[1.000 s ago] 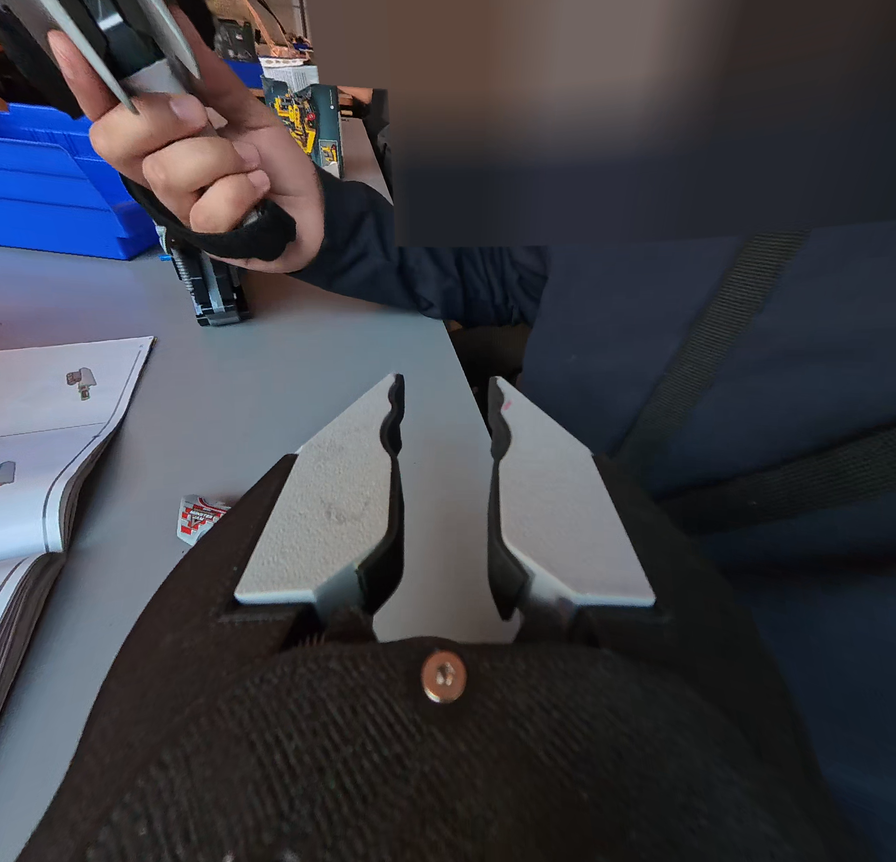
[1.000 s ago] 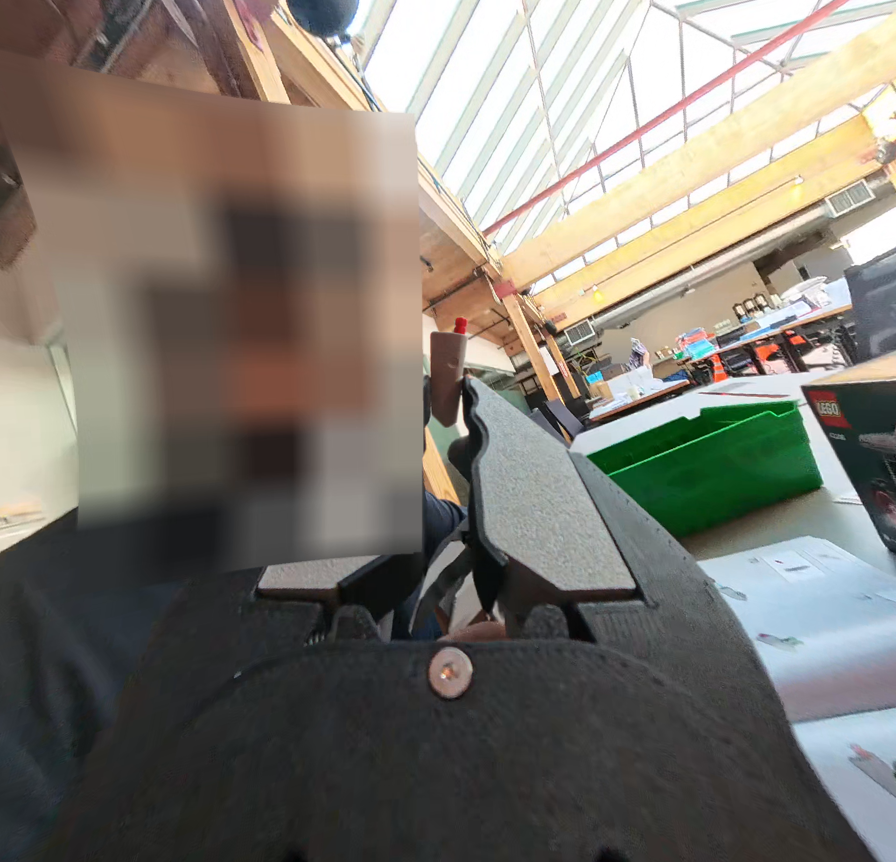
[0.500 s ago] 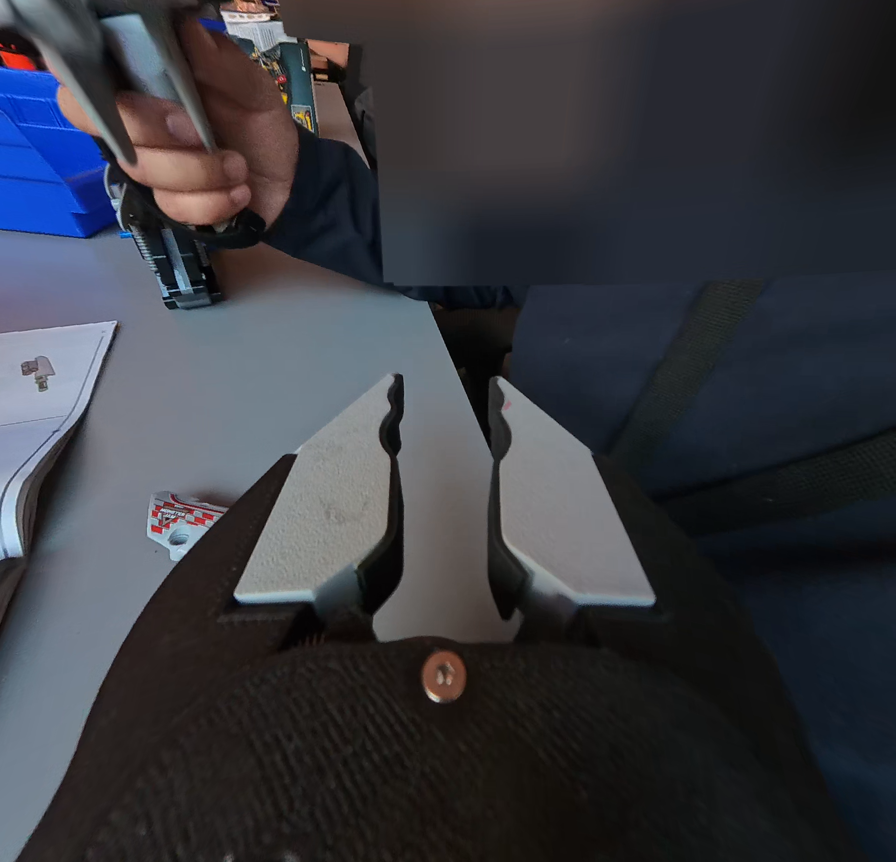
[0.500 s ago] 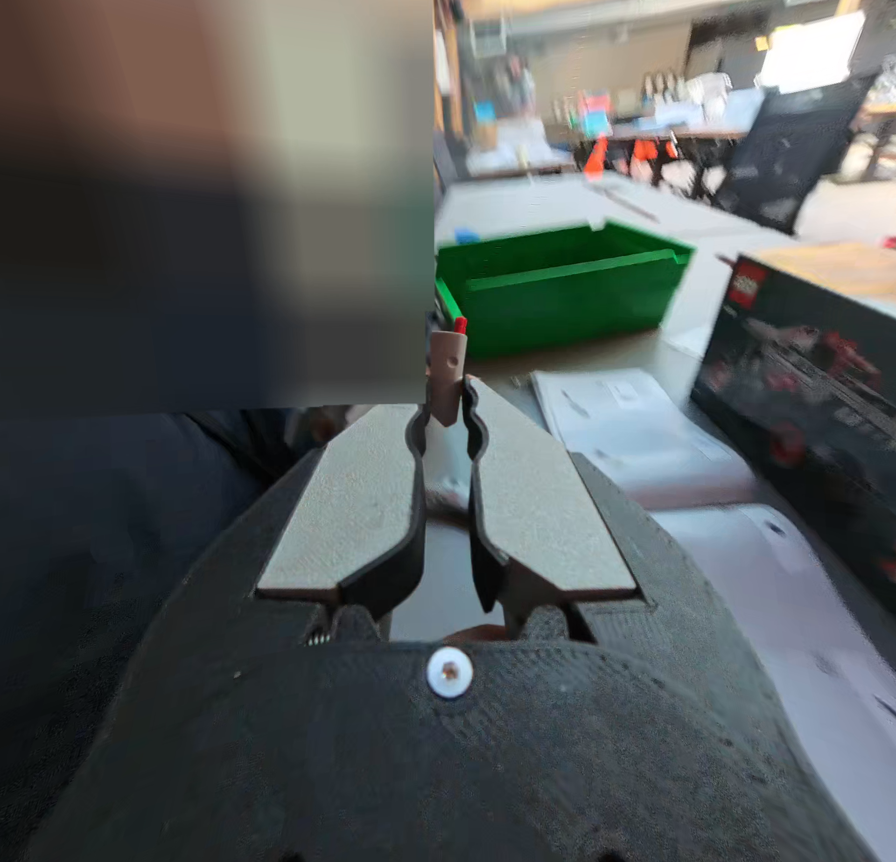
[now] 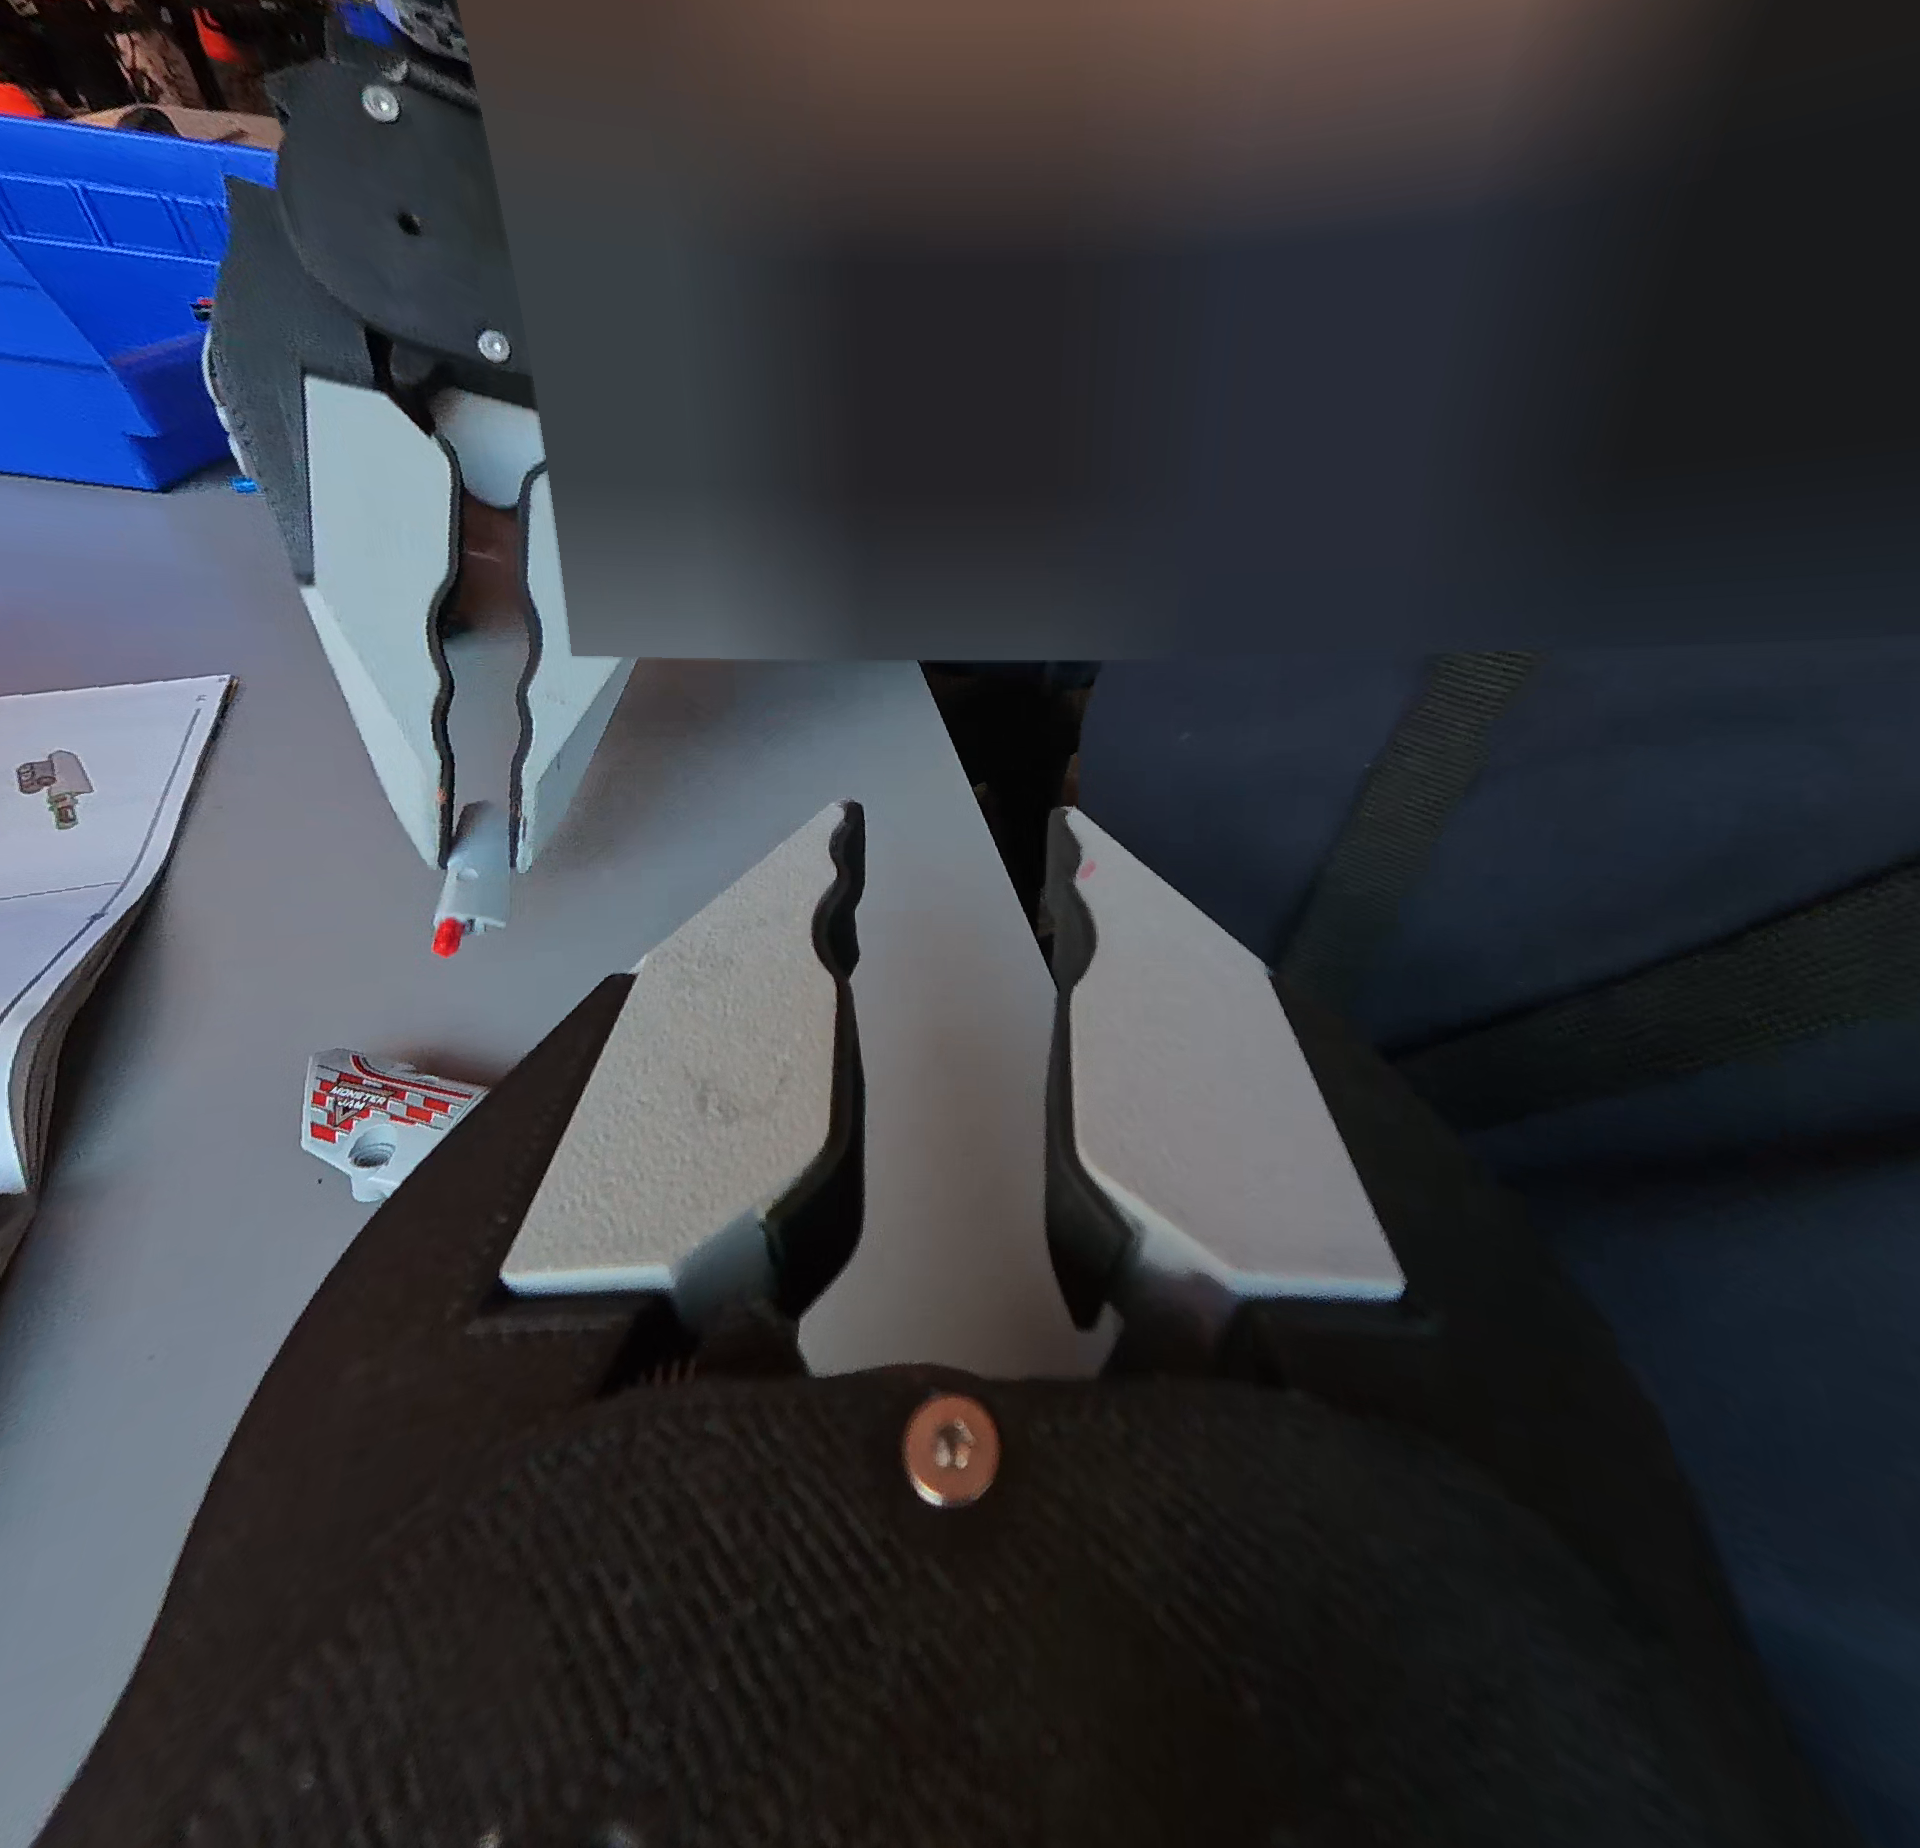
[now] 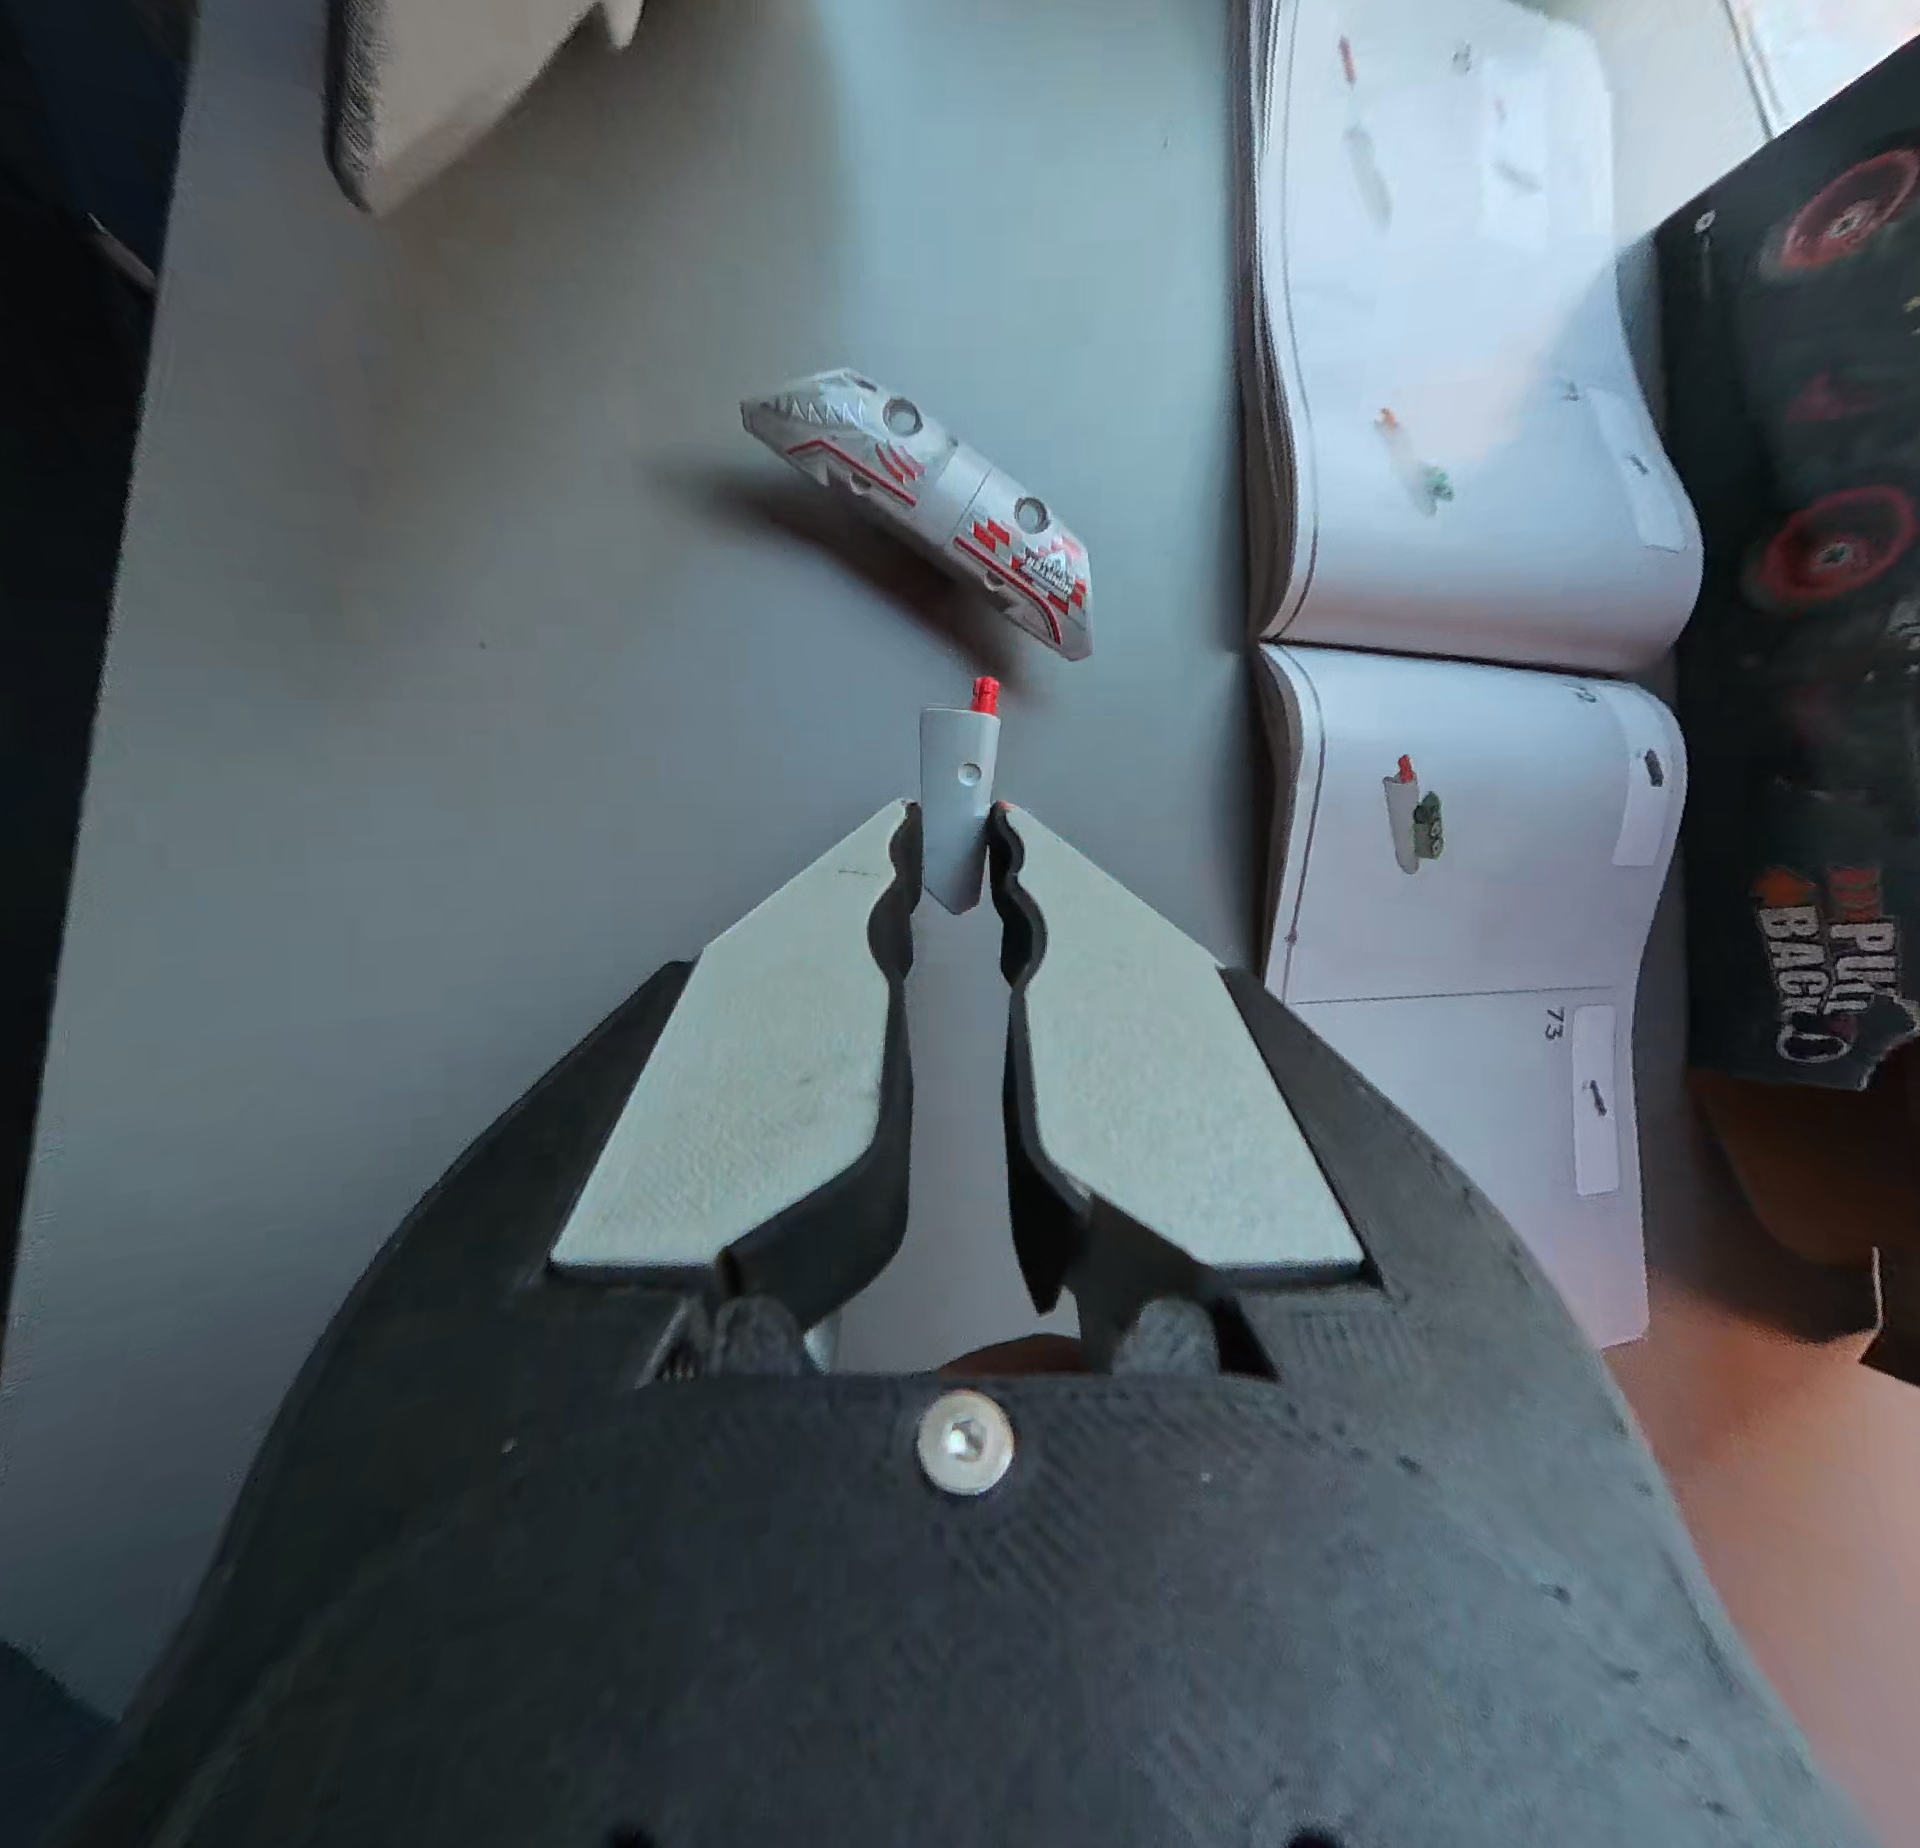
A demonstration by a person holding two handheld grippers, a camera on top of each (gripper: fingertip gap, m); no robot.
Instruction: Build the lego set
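My right gripper (image 6: 951, 827) is shut on a small grey lego piece (image 6: 961, 790) with a red pin (image 6: 983, 695) at its tip, and points down at the grey table (image 6: 499, 655). It also shows in the left wrist view (image 5: 480, 848), with the grey piece (image 5: 473, 879) just above the table. A grey curved lego panel with red checks (image 6: 925, 499) lies on the table just beyond the held piece; its end shows in the left wrist view (image 5: 379, 1107). My left gripper (image 5: 951, 894) is open and empty over the table's near edge.
An open instruction booklet (image 6: 1455, 572) lies to the right of the panel, and its corner shows in the left wrist view (image 5: 83, 863). The dark lego box (image 6: 1808, 551) stands beyond the booklet. A blue bin (image 5: 104, 292) stands at the table's far side.
My right gripper has swung from pointing up in the air to pointing down at the table, still holding the grey piece. My left gripper has stayed open and hardly moved.
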